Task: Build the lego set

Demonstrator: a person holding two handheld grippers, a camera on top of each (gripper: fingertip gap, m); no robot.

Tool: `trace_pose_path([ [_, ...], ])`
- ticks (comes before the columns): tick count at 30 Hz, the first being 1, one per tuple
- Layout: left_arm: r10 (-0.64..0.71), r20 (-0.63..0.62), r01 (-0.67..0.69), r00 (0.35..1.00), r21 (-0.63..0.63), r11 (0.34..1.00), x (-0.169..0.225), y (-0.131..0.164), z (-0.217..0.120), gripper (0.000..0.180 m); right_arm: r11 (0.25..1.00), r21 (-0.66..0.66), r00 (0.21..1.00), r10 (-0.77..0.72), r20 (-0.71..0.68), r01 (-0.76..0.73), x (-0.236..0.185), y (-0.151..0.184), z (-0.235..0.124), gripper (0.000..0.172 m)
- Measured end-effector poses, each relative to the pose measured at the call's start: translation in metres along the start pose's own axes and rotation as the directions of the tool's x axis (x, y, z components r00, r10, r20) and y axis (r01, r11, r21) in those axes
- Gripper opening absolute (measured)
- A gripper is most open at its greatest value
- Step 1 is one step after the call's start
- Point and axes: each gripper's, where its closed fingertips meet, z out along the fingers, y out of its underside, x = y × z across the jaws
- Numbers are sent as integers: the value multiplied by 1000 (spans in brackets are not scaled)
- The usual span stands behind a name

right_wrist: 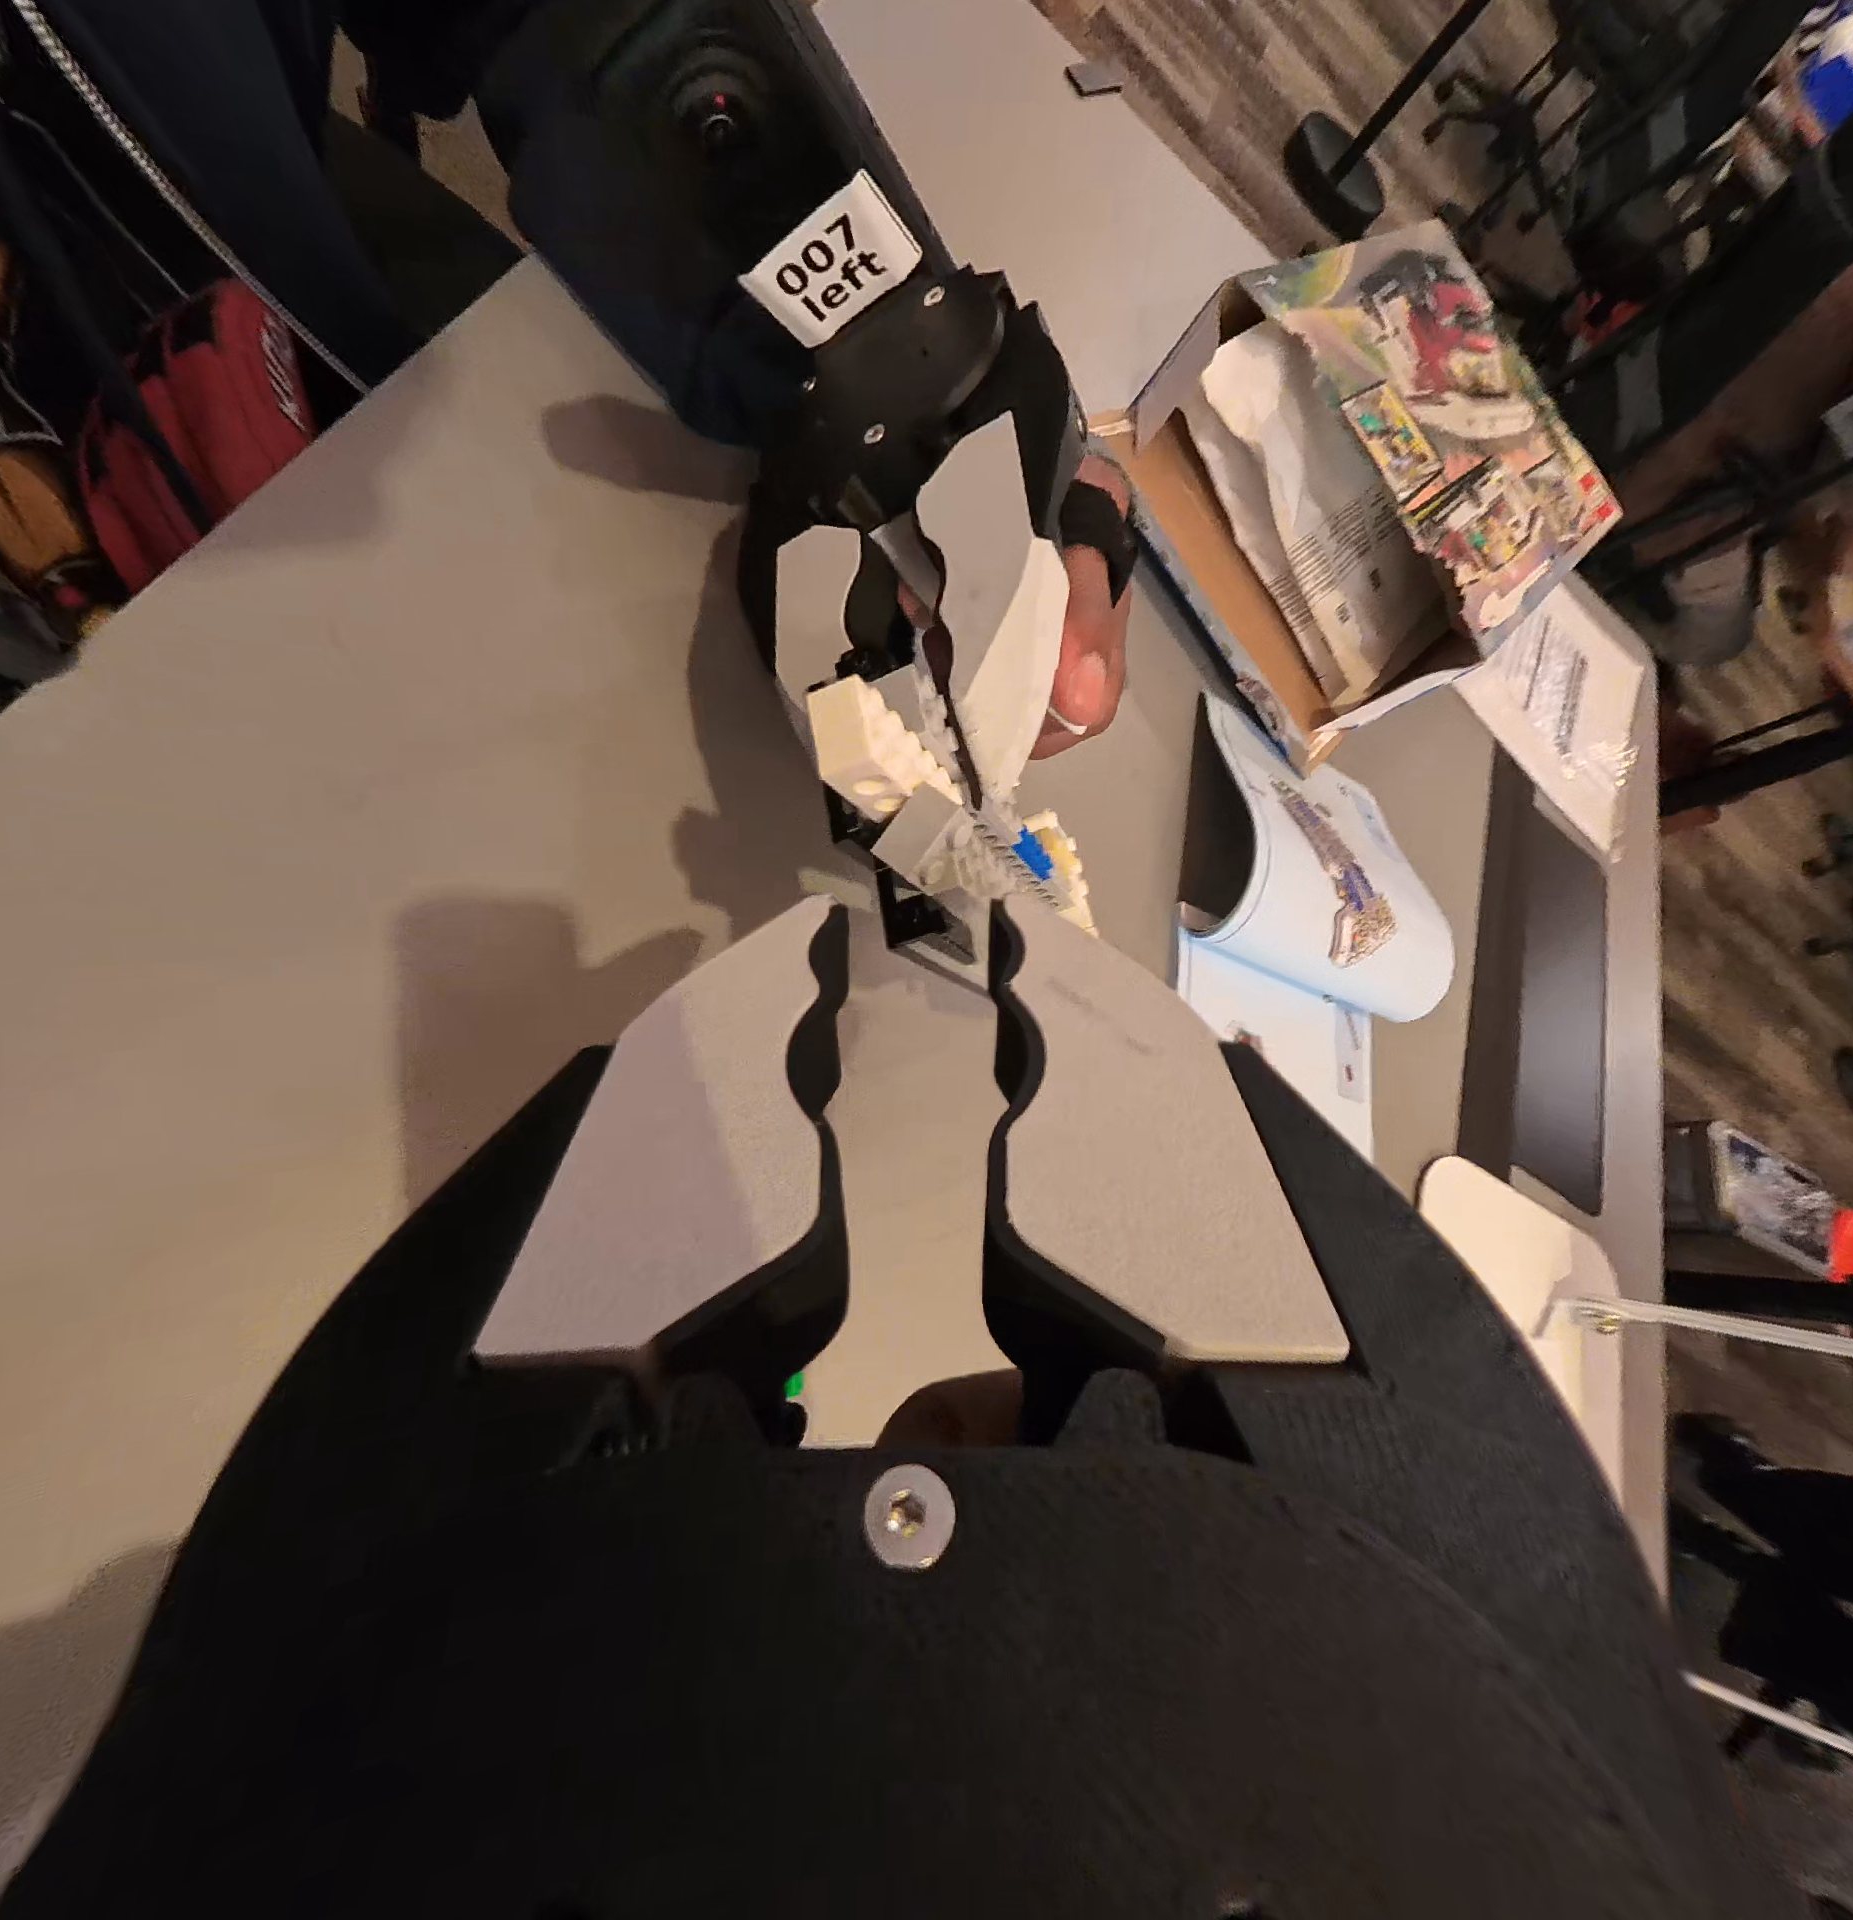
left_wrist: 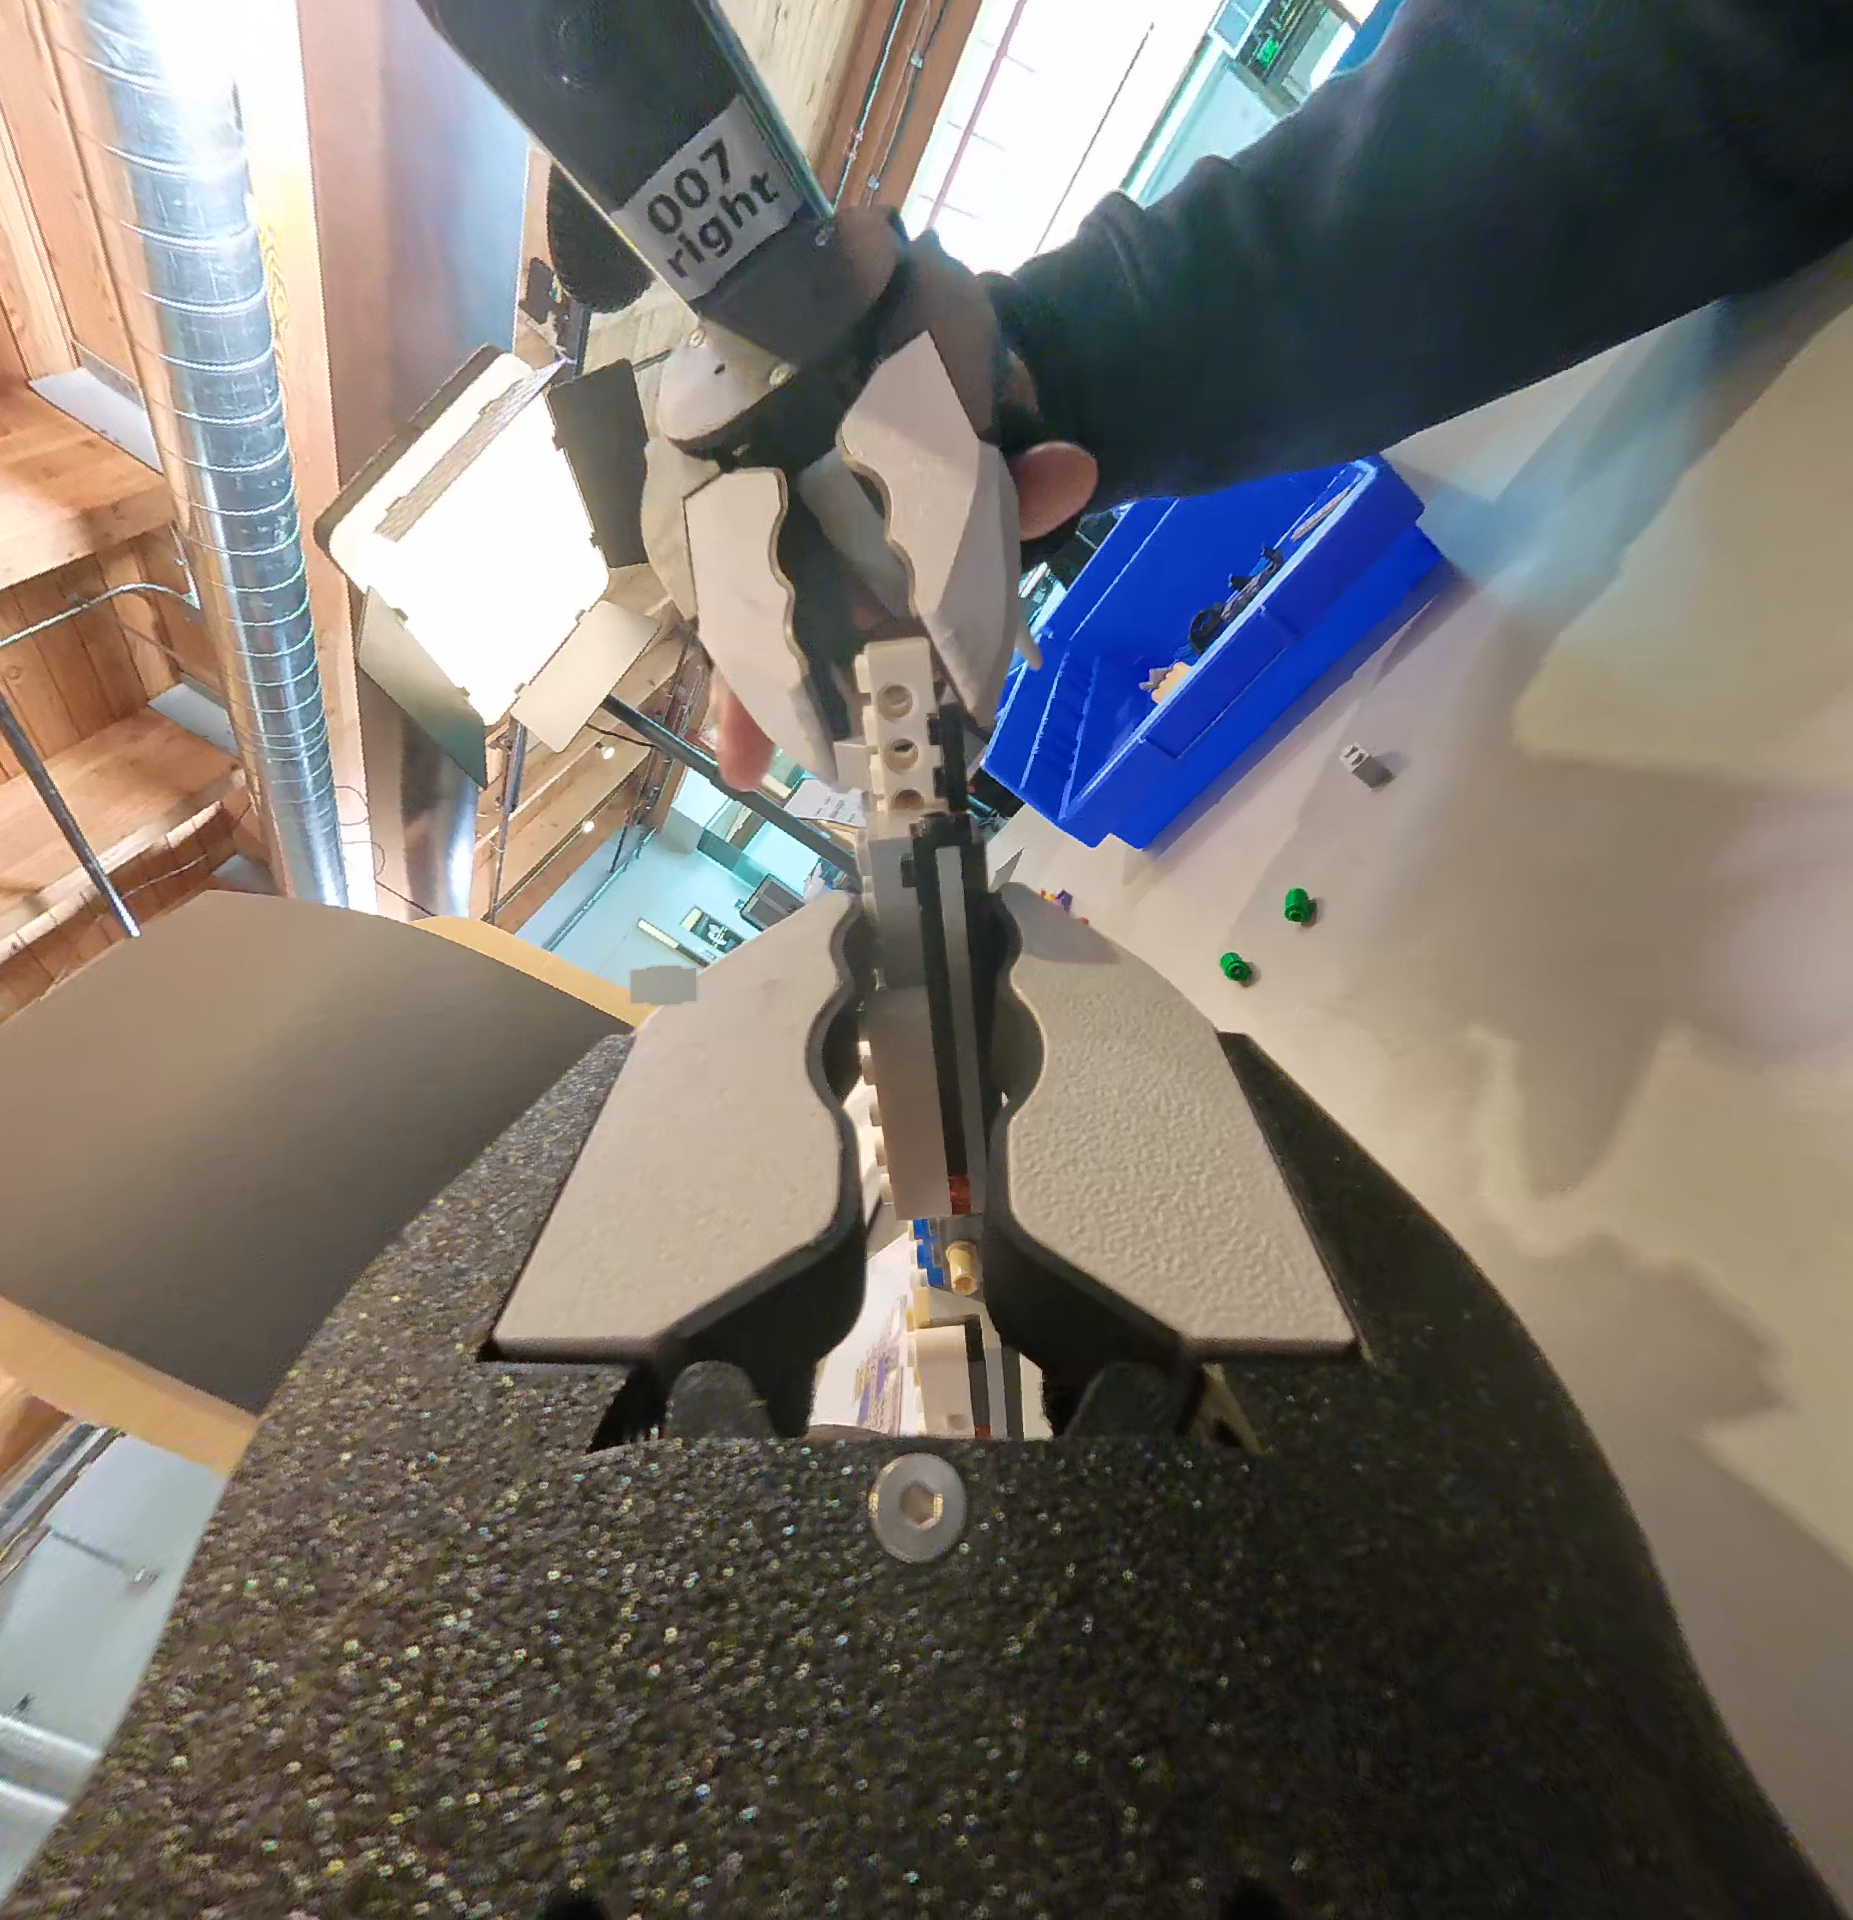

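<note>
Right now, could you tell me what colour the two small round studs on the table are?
Green, clearest in the left wrist view.

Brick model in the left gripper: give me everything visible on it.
The brick model is a long, narrow plastic build of grey, black and white layers, with a white brick with round side holes at its far end and some blue and cream bricks. It is held above the table, clamped between the left gripper's grey pads. The right gripper stands open around its far end.
</note>
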Motion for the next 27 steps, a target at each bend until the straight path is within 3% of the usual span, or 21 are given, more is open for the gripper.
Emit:
trace_pose_path([
  [15,-25,-165,38,986,81,996,28,-26,-2,20,991,39,982,-133,132,129,-39,-17,2,27],
  [27,-20,-194,35,981,75,997,36,-26,-1,20,992,48,973,-125,192,118,-49,-17,6,18],
])
